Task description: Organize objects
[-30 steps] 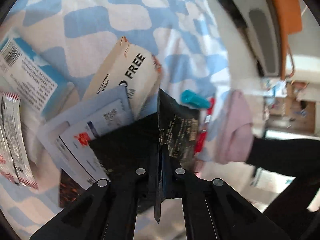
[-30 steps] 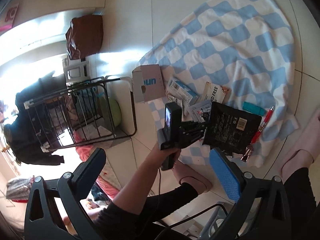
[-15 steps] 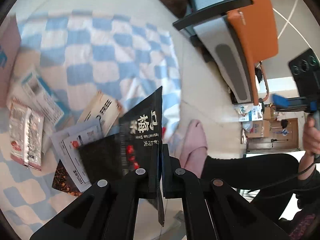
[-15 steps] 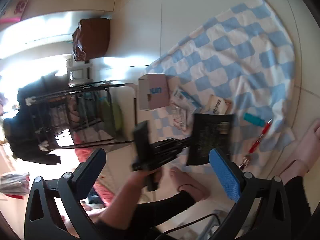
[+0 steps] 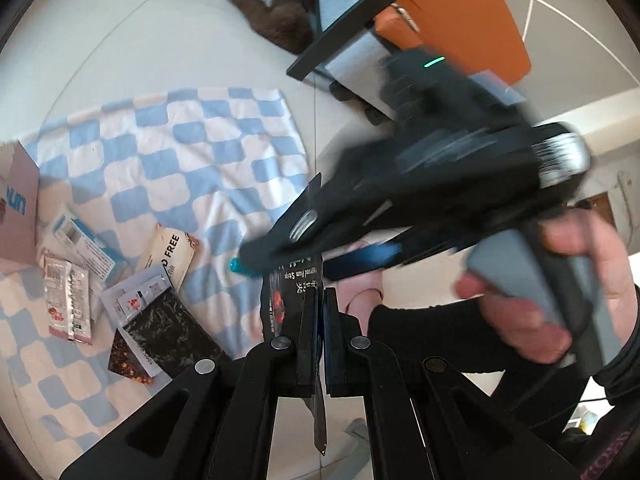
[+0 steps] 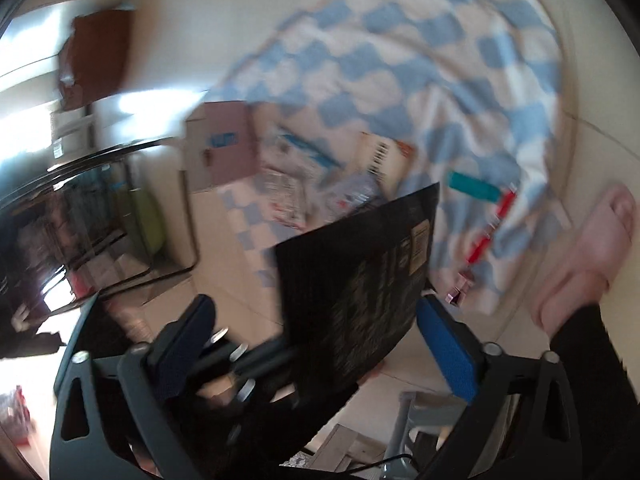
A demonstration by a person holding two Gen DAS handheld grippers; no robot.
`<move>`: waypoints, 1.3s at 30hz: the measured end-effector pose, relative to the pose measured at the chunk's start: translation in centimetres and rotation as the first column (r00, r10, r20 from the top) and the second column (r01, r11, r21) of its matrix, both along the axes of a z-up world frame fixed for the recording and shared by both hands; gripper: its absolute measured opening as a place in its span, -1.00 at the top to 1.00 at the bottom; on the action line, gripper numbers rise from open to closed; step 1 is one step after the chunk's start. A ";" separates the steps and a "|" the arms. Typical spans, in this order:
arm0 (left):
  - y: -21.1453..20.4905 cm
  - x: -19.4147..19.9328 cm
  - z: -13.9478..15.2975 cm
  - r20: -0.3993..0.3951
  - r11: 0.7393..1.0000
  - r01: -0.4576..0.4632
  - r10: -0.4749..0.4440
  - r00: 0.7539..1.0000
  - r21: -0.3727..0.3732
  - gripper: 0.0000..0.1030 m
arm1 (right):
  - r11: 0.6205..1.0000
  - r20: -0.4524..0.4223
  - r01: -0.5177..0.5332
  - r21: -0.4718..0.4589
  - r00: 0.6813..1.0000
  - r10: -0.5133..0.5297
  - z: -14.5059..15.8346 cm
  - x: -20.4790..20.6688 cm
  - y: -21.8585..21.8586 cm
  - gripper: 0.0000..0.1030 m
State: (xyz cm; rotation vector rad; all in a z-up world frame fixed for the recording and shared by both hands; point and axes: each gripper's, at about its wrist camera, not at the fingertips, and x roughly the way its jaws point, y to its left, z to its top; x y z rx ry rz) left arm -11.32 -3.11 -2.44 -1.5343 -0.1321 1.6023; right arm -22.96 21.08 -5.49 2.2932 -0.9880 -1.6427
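Left claw (image 5: 316, 320) keeps pinching the black packet (image 6: 360, 292) — now lifted between the right claw's (image 6: 316, 344) wide-open jaws.

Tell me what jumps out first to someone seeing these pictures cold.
The black snack packet stands out, held up off the floor, clamped edge-on in the left gripper. The right gripper, wide open with blue pads, sits close around it, blurred from motion. Behind lies the blue-and-white checked cloth on the floor, with a heap of sachets and cartons at its left end.
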 end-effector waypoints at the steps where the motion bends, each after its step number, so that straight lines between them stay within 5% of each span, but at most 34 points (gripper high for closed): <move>1: -0.1 0.3 0.6 -0.013 1.000 0.004 -0.004 1.000 -0.008 1.00 | 1.000 0.035 0.004 -0.004 0.999 -0.004 -0.8 0.5 -0.1 -0.15; 4: 0.0 1.4 1.9 -0.067 0.997 0.051 -0.054 0.996 -0.057 1.00 | 0.999 0.044 0.010 -0.033 0.999 -0.008 -1.5 1.1 -0.4 0.37; 5: -0.2 1.8 2.5 -0.083 0.996 0.061 -0.066 0.994 -0.061 1.00 | 1.000 0.037 0.002 -0.024 0.999 -0.001 -1.5 1.1 -0.5 0.94; 9: -2.1 2.3 4.4 -0.101 0.996 0.029 -0.038 0.994 -0.087 1.00 | 0.998 -0.004 0.040 -0.042 0.999 -0.040 -1.5 0.7 -0.7 0.96; 12: -5.5 1.8 4.9 -0.116 0.981 -0.075 0.055 0.992 -0.177 1.00 | 0.996 -0.063 0.065 -0.066 0.996 -0.069 -0.4 -0.7 -1.3 0.96; 14: -9.0 1.2 4.7 -0.125 0.944 -0.188 0.159 0.979 -0.270 1.00 | 0.996 -0.119 0.065 -0.069 0.990 -0.073 0.7 -1.9 -2.1 0.96; 18: -16.7 -0.1 3.1 -0.131 0.823 -0.397 0.378 0.917 -0.407 0.99 | 0.995 -0.216 0.017 -0.094 0.976 -0.037 3.9 -4.0 -4.7 0.96; 24: -25.5 -1.2 2.4 0.068 0.722 -0.626 0.669 0.740 -0.294 0.99 | 0.985 -0.387 -0.137 -0.102 0.918 0.088 9.2 -8.9 -11.7 0.96; 26: -27.1 -1.6 2.8 0.089 0.724 -0.635 0.675 0.732 -0.269 0.99 | 0.978 -0.415 -0.185 -0.092 0.900 0.132 9.8 -11.0 -15.0 0.96; 31: -30.6 -2.4 6.4 -0.034 0.709 -0.675 0.684 0.729 -0.202 0.95 | 0.956 -0.375 -0.273 -0.106 0.901 0.216 7.8 -15.6 -22.4 0.96; 35: -31.6 -1.5 8.9 -0.132 0.688 -0.704 0.692 0.709 -0.173 0.38 | 0.944 -0.336 -0.323 -0.061 0.898 0.285 4.1 -18.0 -27.6 0.96; 39: -31.3 -0.8 8.2 -0.086 0.694 -0.704 0.700 0.709 -0.152 0.35 | 0.942 -0.295 -0.336 0.018 0.898 0.326 0.4 -20.0 -29.7 0.96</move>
